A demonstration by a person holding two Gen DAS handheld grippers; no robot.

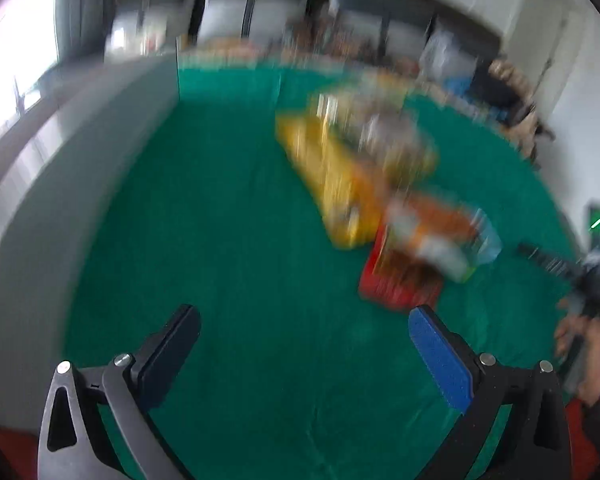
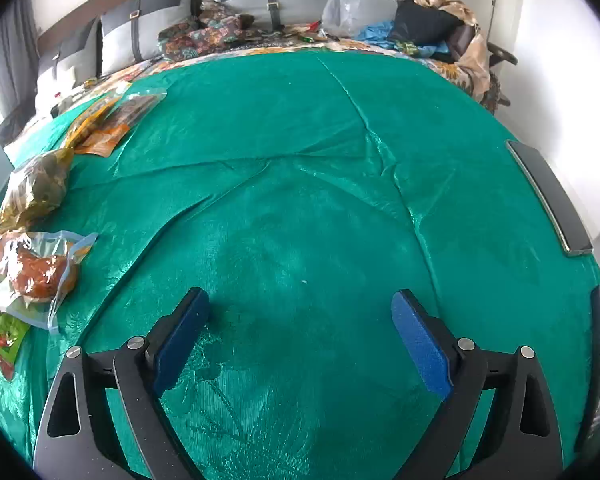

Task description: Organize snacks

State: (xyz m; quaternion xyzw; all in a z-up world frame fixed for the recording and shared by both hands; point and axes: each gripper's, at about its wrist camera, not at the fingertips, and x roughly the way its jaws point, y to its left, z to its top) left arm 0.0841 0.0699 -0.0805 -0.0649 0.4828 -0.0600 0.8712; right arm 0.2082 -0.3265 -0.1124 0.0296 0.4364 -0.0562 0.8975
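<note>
bed (image 2: pixel 300 140) under its green cover carries the snack bags (image 2: pixel 32 264), strewn along its left edge, unsorted. your left gripper (image 1: pixel 304 344) faces that blurred pile, fingers spread and empty, likely to pick one. your right gripper (image 2: pixel 300 332) hovers over bare cover, fingers wide apart, empty.

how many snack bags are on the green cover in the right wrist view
4 that I can tell, all along the left edge: an orange packet farthest back, a clear bag beside it, a yellowish bag, and nearest, an orange-filled bag. Others may hide underneath.
</note>
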